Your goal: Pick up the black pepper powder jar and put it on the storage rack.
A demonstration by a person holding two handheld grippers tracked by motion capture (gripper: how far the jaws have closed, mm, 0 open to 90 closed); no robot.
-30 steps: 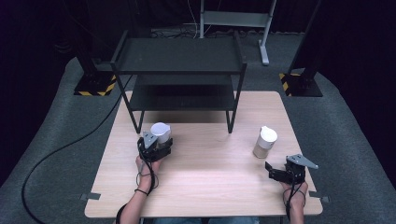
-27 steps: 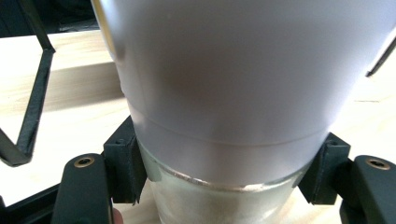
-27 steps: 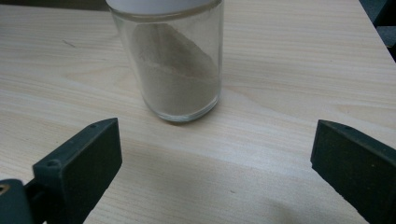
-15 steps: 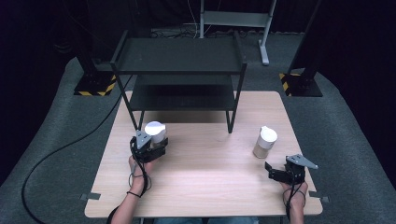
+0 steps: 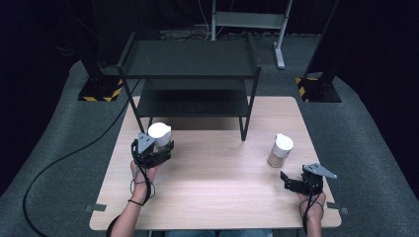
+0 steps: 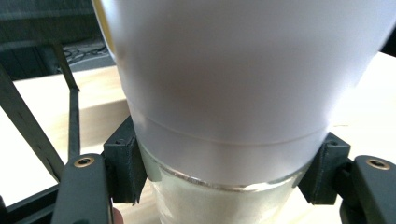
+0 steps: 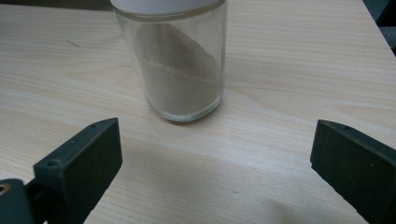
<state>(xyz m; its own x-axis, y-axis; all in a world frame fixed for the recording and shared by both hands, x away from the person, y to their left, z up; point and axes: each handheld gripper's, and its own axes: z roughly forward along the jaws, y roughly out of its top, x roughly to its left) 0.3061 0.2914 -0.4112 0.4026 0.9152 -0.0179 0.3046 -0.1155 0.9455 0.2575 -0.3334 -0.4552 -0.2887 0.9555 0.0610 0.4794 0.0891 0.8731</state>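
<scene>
- the wooden table [image 5: 217,197] is the biggest thing here, pale and bare across most of its near half.
- a black two-tier shelf rack [image 5: 190,74] stands on the far part of the table, its front legs coming down onto the wood.
- the left gripper [image 5: 154,148] sits near the rack's front left leg, its jaws clamped on a white-lidded jar [image 5: 159,134]; in the left gripper view the pads press either side of the white-lidded jar [image 6: 224,93], just below the lid, where clear glass with pale powder begins.
- the held jar is upright, off to the left side of the table, close to the rack's lower shelf; whether its base touches the wood cannot be told.
- the right gripper [image 5: 302,181] rests near the table's right front corner with its jaws spread wide and nothing between them.
- a second jar [image 5: 279,150] stands upright on the table just beyond the right gripper; in the right gripper view the second jar [image 7: 180,65] shows beige powder banked on a slope inside the glass, and it stands ahead of the open jaws, apart from both.
</scene>
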